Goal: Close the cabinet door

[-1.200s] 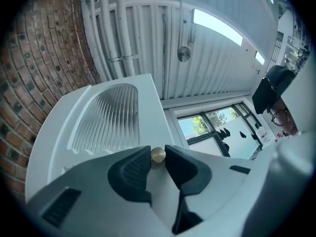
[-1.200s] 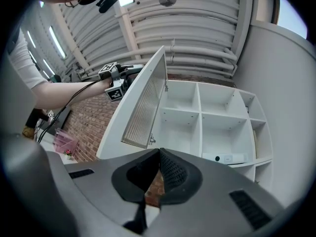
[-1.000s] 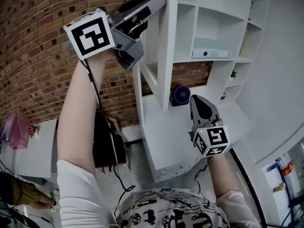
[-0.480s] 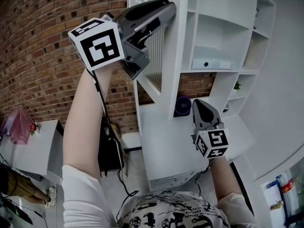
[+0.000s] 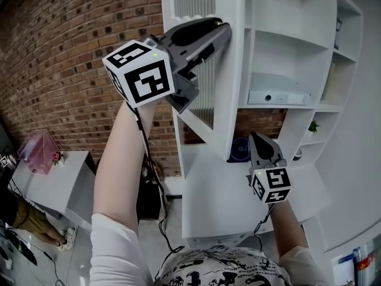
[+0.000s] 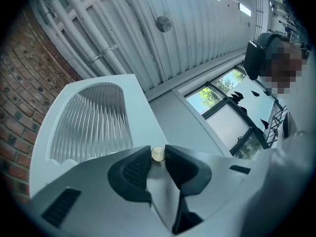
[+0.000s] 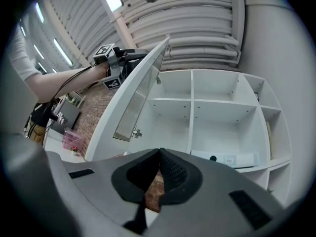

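Room: red brick wall (image 5: pixel 65 70), white shelved cabinet (image 5: pixel 286 46), white counter (image 5: pixel 214 195).
Left hand-held gripper (image 6: pixel 157 158): pinching the white ribbed-glass door (image 5: pixel 235 100) by its small brass knob (image 6: pixel 158 153).
Right hand-held gripper (image 7: pixel 159 157): closed, empty.
Change: door has swung nearer shut.

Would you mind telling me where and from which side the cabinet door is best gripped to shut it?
Grip the small round knob near the free edge of the cabinet door, coming straight at its front face, jaws either side. It stands proud; the left gripper is shut on it.
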{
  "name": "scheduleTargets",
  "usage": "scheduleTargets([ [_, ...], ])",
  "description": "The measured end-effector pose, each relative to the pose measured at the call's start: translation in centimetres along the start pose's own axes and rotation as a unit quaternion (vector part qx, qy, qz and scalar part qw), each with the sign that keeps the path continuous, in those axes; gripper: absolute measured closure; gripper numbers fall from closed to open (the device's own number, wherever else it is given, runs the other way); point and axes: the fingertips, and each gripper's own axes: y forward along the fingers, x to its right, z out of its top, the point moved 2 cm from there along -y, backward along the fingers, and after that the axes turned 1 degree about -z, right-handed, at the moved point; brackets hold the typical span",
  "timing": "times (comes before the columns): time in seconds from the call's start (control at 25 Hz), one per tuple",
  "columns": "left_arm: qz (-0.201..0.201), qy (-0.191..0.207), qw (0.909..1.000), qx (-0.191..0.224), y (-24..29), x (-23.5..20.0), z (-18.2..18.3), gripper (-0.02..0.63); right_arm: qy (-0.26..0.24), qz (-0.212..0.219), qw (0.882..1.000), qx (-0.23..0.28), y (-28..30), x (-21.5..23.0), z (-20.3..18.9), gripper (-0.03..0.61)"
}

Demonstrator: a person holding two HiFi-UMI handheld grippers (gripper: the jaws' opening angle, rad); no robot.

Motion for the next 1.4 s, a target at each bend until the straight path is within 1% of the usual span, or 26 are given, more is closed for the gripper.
scheduleTargets([
  [0.2, 0.031, -0.001, 0.9994, -0.011, 2.9, -0.2, -1.4, 0.517, 0.002, 0.017, 1.0, 0.006, 0.6, 2.4, -0.4, 0.563],
  [0.36, 0.06, 0.022, 0.9976, -0.025, 5.9, 0.0, -3.0, 0.518, 0.006, 0.027, 1.0, 0.008, 0.5, 5.1, -1.3, 0.564],
  [0.48, 0.085, 0.032, 0.9953, -0.034, 7.3, -1.2, -4.2, 0.52, 0.005, 0.032, 0.999, 0.006, 1.3, 6.3, -1.7, 0.563],
  [0.6, 0.107, 0.029, 0.9931, -0.039, 8.6, -3.0, -5.6, 0.52, 0.005, 0.034, 0.999, 0.01, 2.1, 7.6, -1.8, 0.563],
  [0.76, 0.141, 0.035, 0.9883, -0.046, 11.9, -4.2, -7.9, 0.518, 0.018, 0.039, 0.999, 0.016, 2.8, 10.9, -2.2, 0.564],
  [0.88, 0.158, 0.043, 0.9853, -0.047, 13.6, -5.2, -9.1, 0.517, 0.018, 0.047, 0.999, 0.011, 3.7, 12.7, -2.7, 0.563],
  [1.08, 0.179, 0.057, 0.981, -0.05, 14.5, -6.7, -10.2, 0.517, 0.01, 0.061, 0.998, -0.001, 4.9, 14.2, -3.7, 0.563],
  [1.24, 0.195, 0.073, 0.976, -0.065, 15.7, -7.6, -11.3, 0.515, 0.015, 0.075, 0.997, -0.011, 5.5, 15.6, -5.3, 0.563],
  [1.4, 0.217, 0.086, 0.9701, -0.066, 16.7, -8.5, -12.5, 0.515, 0.016, 0.093, 0.995, -0.019, 6.0, 16.6, -6.7, 0.563],
])
